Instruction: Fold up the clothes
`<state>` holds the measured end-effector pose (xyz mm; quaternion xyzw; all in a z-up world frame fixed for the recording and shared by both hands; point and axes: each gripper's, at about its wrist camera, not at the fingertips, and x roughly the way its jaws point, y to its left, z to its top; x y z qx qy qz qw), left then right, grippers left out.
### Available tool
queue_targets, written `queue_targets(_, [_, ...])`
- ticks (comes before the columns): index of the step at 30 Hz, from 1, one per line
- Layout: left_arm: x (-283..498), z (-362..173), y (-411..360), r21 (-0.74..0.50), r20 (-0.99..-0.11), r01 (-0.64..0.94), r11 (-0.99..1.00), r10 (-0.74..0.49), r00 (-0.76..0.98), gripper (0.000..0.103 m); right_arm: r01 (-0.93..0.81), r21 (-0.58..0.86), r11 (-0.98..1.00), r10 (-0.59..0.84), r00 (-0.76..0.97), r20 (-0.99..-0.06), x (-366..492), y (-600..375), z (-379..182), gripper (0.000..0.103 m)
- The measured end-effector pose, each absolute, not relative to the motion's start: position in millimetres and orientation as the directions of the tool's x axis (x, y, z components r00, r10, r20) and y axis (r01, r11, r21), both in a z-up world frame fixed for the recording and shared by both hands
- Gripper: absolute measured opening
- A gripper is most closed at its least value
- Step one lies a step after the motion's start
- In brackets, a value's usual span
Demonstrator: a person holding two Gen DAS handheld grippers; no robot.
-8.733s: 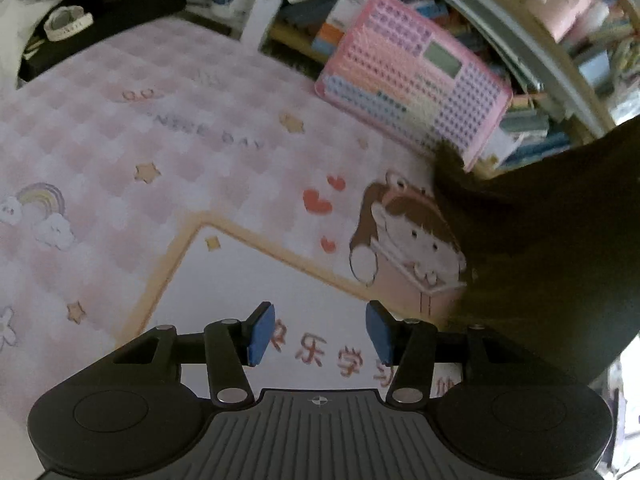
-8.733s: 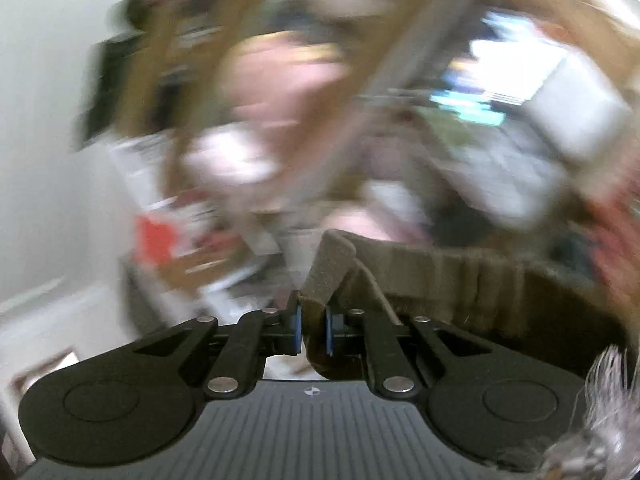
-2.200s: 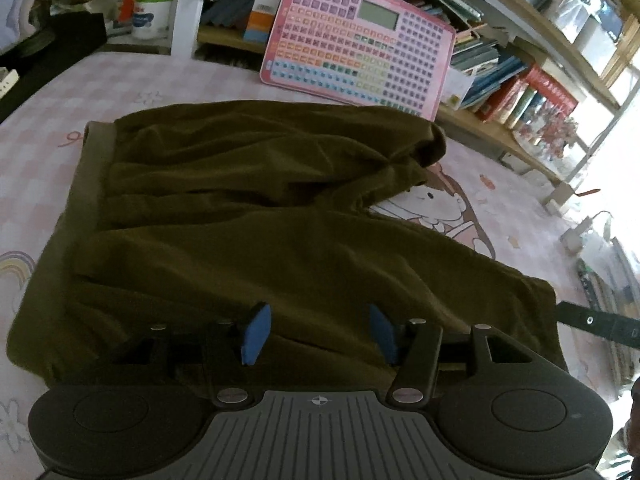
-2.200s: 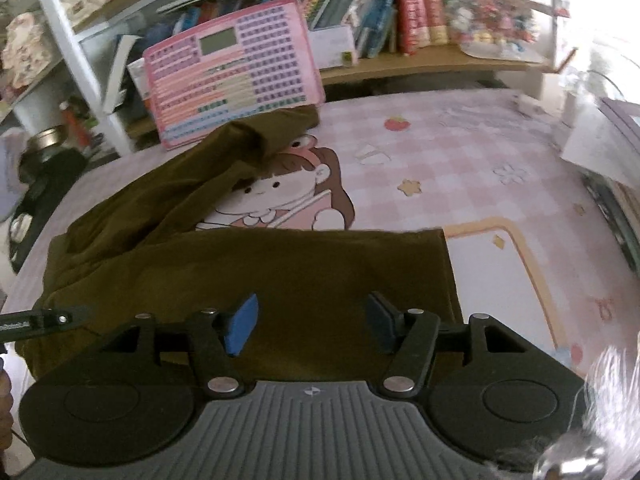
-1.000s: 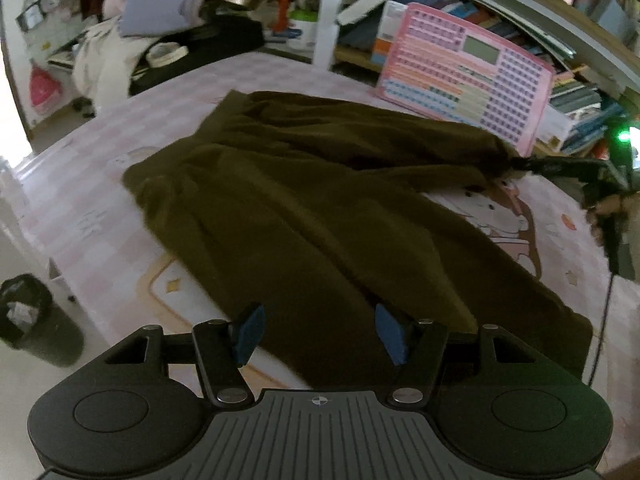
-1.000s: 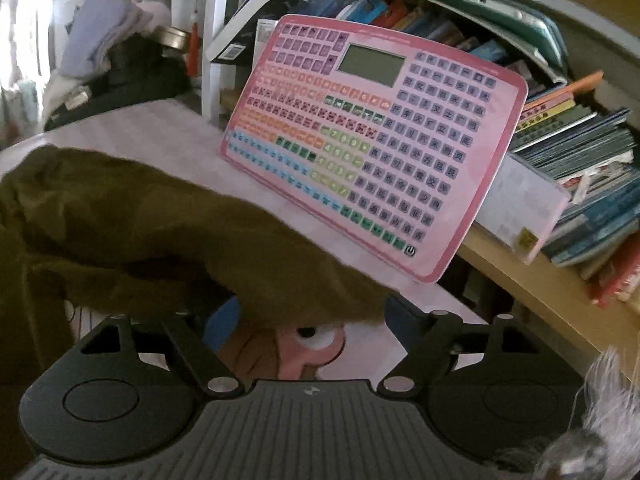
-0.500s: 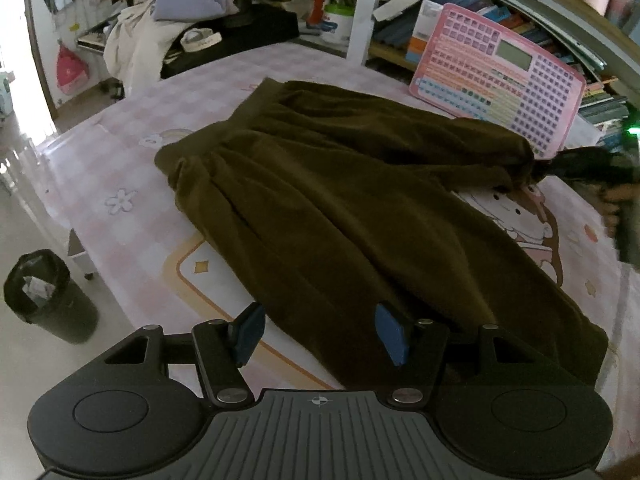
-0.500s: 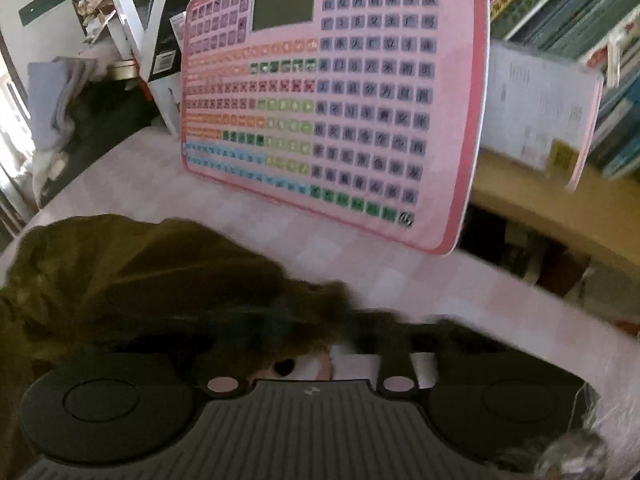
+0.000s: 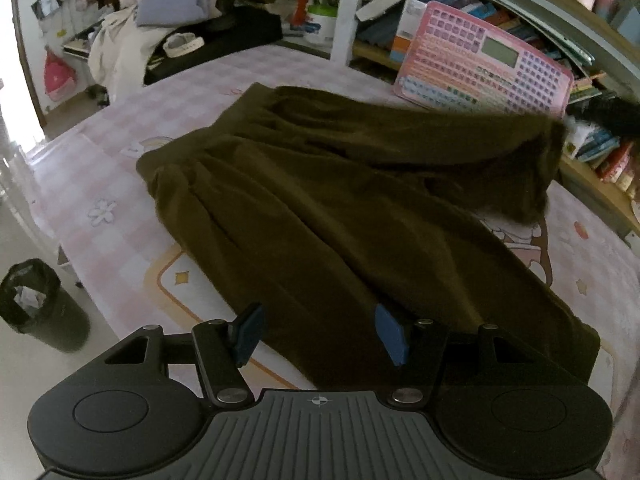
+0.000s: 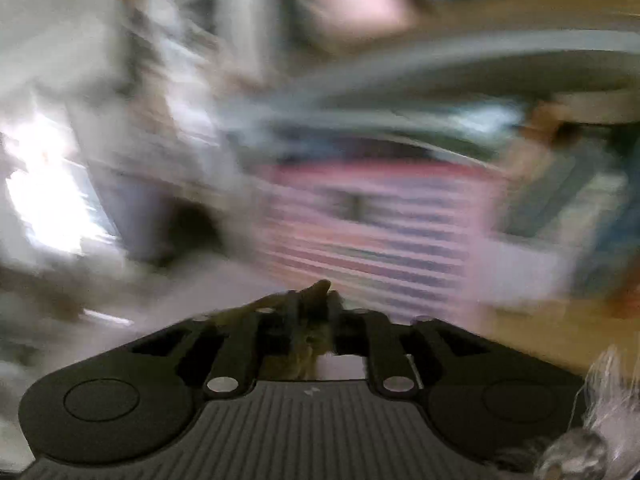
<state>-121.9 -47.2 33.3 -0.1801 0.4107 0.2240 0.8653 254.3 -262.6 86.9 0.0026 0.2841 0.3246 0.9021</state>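
Dark olive-brown trousers (image 9: 320,200) lie spread on the pink chequered mat (image 9: 80,176), waistband at the far left. My left gripper (image 9: 318,330) hangs open just above the near leg's edge, nothing between its blue pads. The far leg's end (image 9: 548,152) is lifted off the mat at the upper right, where my right gripper (image 9: 600,114) shows as a dark blur. In the blurred right wrist view, my right gripper (image 10: 314,312) has a bunch of olive fabric (image 10: 312,340) pinched between its fingers, and its jaws are opening slightly.
A pink toy keyboard (image 9: 484,68) leans against bookshelves (image 9: 600,148) behind the mat. A heap of clothes and a dark bag (image 9: 192,40) sit at the back left. On the floor beside the table's left edge stands a black bin (image 9: 40,304).
The right gripper closed on the far trouser leg's end and lifted it off the mat; its view is now smeared by motion. The left gripper stayed open and still.
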Motion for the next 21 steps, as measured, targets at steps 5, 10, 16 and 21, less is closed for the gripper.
queue_targets(5, [-124.9,32.6,-43.3,-0.134,-0.791,-0.551,0.824,0.246,0.56,0.062,-0.504,0.272,0.82,0.553,0.572,-0.606,263.0,-283.0,51.2,0.042])
queue_targets(10, [-123.6,30.6,-44.5,-0.14,-0.795,-0.541,0.83,0.232,0.561,0.062,-0.48,0.249,0.841,0.487,0.471,-0.736,242.4,-295.4,12.7,0.042])
queue_targets(16, [-120.4,32.4,-47.6,-0.149,-0.785,-0.519,0.842,0.218,0.579,0.062,-0.553,0.144,0.821,0.45,0.469,-0.76,211.8,-264.9,-10.6,0.017])
queue_targets(21, [-115.3,30.6,-48.4,-0.167,-0.781,-0.493,0.854,0.19,0.594,0.062,-0.48,0.18,0.859,0.47,0.596,-0.652,179.3,-296.9,47.0,0.011])
